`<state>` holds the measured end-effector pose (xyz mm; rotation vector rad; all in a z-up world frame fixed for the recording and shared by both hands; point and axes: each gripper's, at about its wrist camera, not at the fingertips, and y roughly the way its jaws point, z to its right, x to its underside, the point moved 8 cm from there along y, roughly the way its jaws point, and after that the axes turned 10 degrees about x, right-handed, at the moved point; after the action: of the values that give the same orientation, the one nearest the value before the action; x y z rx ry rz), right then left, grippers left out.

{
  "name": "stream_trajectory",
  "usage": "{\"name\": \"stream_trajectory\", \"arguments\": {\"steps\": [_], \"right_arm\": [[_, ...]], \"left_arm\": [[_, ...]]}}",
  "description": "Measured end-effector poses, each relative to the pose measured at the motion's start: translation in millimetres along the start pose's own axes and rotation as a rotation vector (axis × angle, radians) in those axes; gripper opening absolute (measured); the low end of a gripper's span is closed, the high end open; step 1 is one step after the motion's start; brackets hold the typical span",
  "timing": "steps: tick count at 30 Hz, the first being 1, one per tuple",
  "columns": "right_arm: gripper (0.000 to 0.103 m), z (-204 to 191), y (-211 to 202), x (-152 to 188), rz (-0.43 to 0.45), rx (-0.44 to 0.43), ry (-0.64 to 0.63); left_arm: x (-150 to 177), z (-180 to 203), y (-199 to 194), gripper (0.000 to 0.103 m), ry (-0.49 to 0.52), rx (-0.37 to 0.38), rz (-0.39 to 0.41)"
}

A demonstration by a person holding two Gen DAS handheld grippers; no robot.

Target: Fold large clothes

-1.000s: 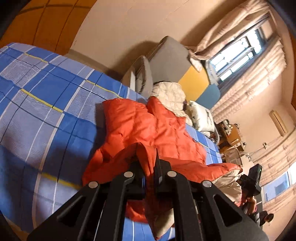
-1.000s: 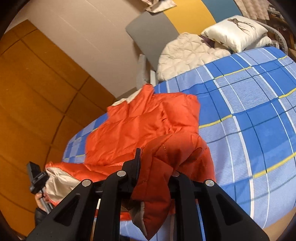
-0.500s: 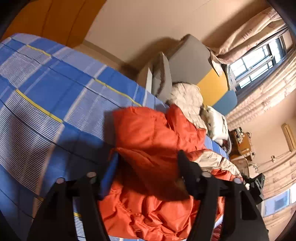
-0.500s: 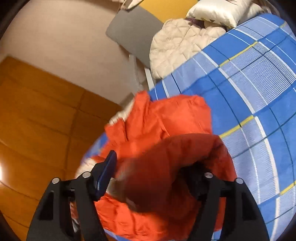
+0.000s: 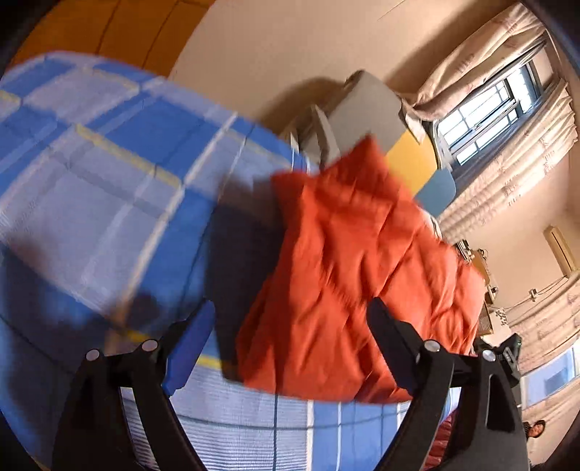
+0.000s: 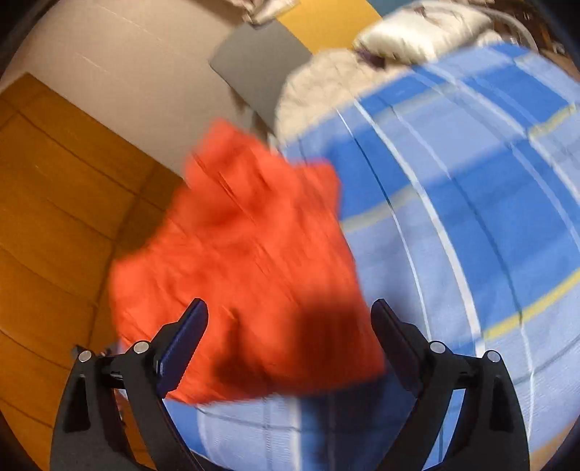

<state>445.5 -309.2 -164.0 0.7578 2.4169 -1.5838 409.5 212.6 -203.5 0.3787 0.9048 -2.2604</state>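
Both tongs spread wide, nothing between the fingers: left gripper (image 5: pixel 290 340) hangs above the near edge of the orange jacket (image 5: pixel 355 268), right gripper (image 6: pixel 290 337) likewise over the jacket's near part, its shadow dark on the cloth. Neither appears to touch the garment, though blur makes this hard to settle. The orange jacket lies free on the bed (image 5: pixel 108 203), on the blue checked cover, as a compact doubled slab with roughly straight sides; no sleeve or pale lining shows loose in either view. It sits toward the bed's head end, its far edge reaching up near the grey headboard panel (image 5: pixel 366 108); from the right wrist it sits toward the bed's left side, against the wooden wall (image 6: pixel 54 217). Both pictures are motion-blurred, so the creases cannot be read finely. Judgement: at least one fold is down and the garment is released; the bundle looks thick and puffy, likely to spring open. What may remain is a further fold to halve it, or pressing it flat and squaring the edges. Beyond: a cream quilted item (image 6: pixel 319 83) and a pillow (image 6: pixel 417 29) at the head of the bed, curtains and window (image 5: pixel 485 112) further off.
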Motion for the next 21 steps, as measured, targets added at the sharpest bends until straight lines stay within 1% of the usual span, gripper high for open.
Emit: {"name": "stream_trajectory", "arguments": {"steps": [1, 2, 3, 4, 5, 6, 7, 8, 9, 10, 11, 12, 13, 17, 21], "right_arm": [[0.091, -0.1, 7.7, 7.1, -0.01, -0.004, 0.004], [0.091, 0.1, 11.4, 9.7, -0.008, -0.001, 0.007], [0.091, -0.1, 14.9, 11.2, 0.004, 0.007, 0.011], [0.088, -0.7, 16.7, 11.6, 0.01, 0.007, 0.015], [0.085, -2.1, 19.2, 11.9, 0.009, 0.006, 0.018], [0.069, -3.7, 21.3, 12.7, -0.001, 0.009, 0.015], [0.056, -4.9, 21.9, 13.6, -0.008, 0.012, 0.009], [0.051, -6.8, 20.5, 14.5, -0.013, 0.019, -0.001], [0.038, -9.3, 17.9, 15.7, -0.017, 0.021, -0.016], [0.029, -11.2, 14.4, 17.2, -0.019, 0.027, -0.028], [0.025, -12.8, 11.1, 19.2, -0.02, 0.034, -0.038], [0.021, -15.1, 7.1, 21.2, -0.018, 0.043, -0.053], [0.018, -17.0, 2.9, 23.5, -0.012, 0.048, -0.065], [0.016, -13.0, -16.6, 34.3, -0.002, 0.032, -0.06], [0.016, -6.6, -38.3, 55.5, -0.009, 0.022, -0.072]], "left_arm": [[5.7, -1.8, 5.3, 0.083, -0.009, 0.01, -0.01], [10.8, -1.0, 12.3, 0.079, -0.018, 0.029, -0.025], [14.8, 0.4, 18.6, 0.07, -0.02, 0.041, -0.037], [18.2, 2.3, 27.0, 0.063, -0.022, 0.056, -0.058], [19.7, 3.9, 32.0, 0.048, -0.027, 0.064, -0.069], [20.5, 5.6, 36.1, 0.03, -0.028, 0.064, -0.077], [20.4, 8.0, 38.7, 0.023, -0.027, 0.064, -0.079], [20.0, 11.0, 39.2, 0.016, -0.023, 0.066, -0.075], [20.3, 14.4, 38.6, 0.011, -0.008, 0.056, -0.073], [21.8, 16.8, 37.2, 0.009, 0.001, 0.05, -0.074], [24.2, 21.0, 34.2, 0.007, 0.01, 0.049, -0.073], [26.9, 24.3, 30.2, 0.005, 0.022, 0.05, -0.072], [28.5, 27.5, 27.3, 0.005, 0.03, 0.051, -0.071], [39.2, 37.9, 2.2, 0.004, 0.041, 0.083, -0.05], [63.3, 48.3, -26.1, 0.004, 0.061, 0.093, -0.061]]}}
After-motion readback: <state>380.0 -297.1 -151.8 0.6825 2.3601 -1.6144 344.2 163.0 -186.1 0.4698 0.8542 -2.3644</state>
